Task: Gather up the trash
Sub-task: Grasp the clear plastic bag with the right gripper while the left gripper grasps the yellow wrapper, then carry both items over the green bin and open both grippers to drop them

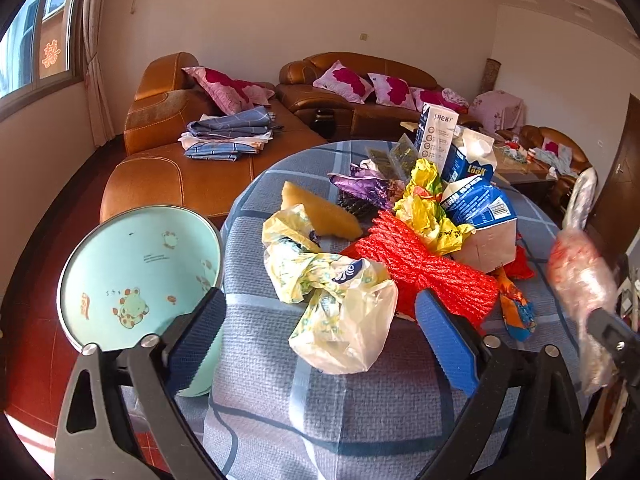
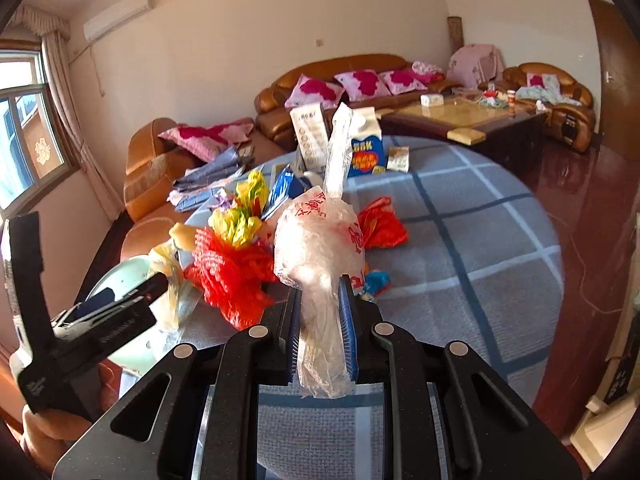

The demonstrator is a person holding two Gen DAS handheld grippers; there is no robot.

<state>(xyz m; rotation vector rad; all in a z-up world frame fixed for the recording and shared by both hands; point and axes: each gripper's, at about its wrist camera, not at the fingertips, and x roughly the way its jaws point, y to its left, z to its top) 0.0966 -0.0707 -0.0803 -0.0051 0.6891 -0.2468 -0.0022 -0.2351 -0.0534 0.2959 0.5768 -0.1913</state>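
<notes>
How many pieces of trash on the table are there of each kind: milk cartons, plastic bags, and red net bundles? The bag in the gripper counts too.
Milk cartons: 2, one upright, one crushed
Plastic bags: 4, pale printed, yellow, red, clear one in the right gripper
Red net bundles: 1
Total: 7

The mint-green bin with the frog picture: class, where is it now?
In the left wrist view the mint-green bin sits at lower left, beside the table's left edge, just behind the left gripper, with the brown sofa beyond.
</notes>
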